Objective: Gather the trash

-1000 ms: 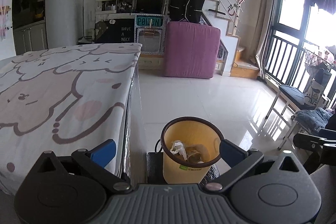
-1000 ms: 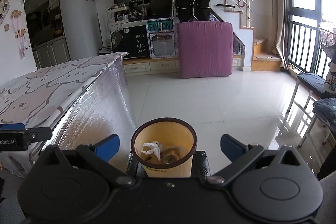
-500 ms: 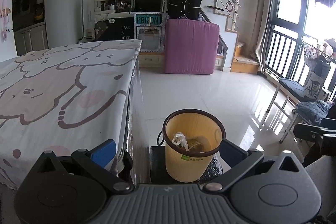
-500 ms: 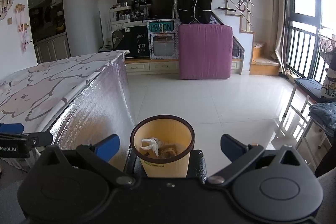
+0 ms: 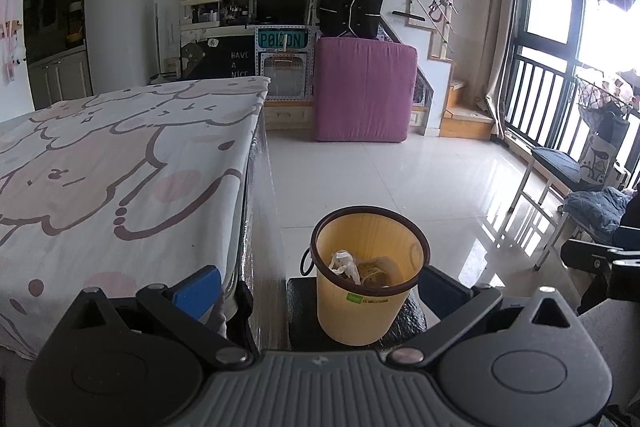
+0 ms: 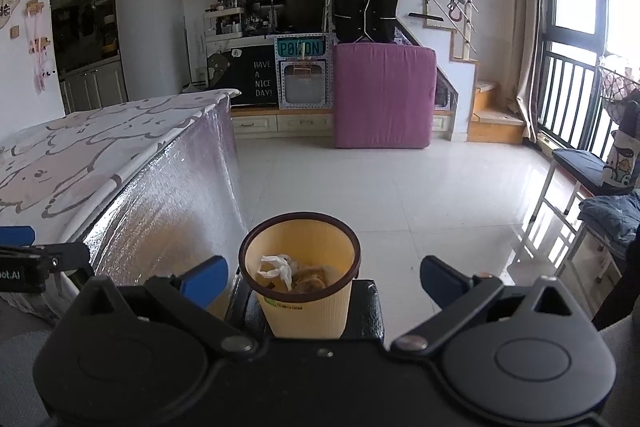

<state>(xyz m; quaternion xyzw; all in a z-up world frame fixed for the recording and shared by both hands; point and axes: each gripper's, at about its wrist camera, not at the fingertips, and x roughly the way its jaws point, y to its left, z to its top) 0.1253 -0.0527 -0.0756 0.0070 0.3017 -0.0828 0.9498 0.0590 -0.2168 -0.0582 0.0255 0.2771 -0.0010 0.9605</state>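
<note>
A yellow waste bin (image 5: 362, 297) (image 6: 306, 311) with a dark brown rim stands on a black stool beside the table. Inside lie a crumpled white tissue (image 5: 344, 263) (image 6: 278, 267) and some brownish scraps. My left gripper (image 5: 318, 287) is open, blue pads wide apart, with the bin framed between them and nothing held. My right gripper (image 6: 322, 279) is likewise open and empty, above and behind the bin. The left gripper's tip shows at the left edge of the right wrist view.
The table (image 5: 100, 163) (image 6: 80, 155) with a cartoon sheep cloth and foil-covered side fills the left. Beyond lie white floor tiles (image 5: 400, 171), a purple mattress (image 5: 362, 91) against the stairs, and a chair with clothes (image 5: 592, 203) by the window at right.
Both grippers have drawn back and up from the bin, so it looks smaller and more of the stool shows. Both stay open and empty.
</note>
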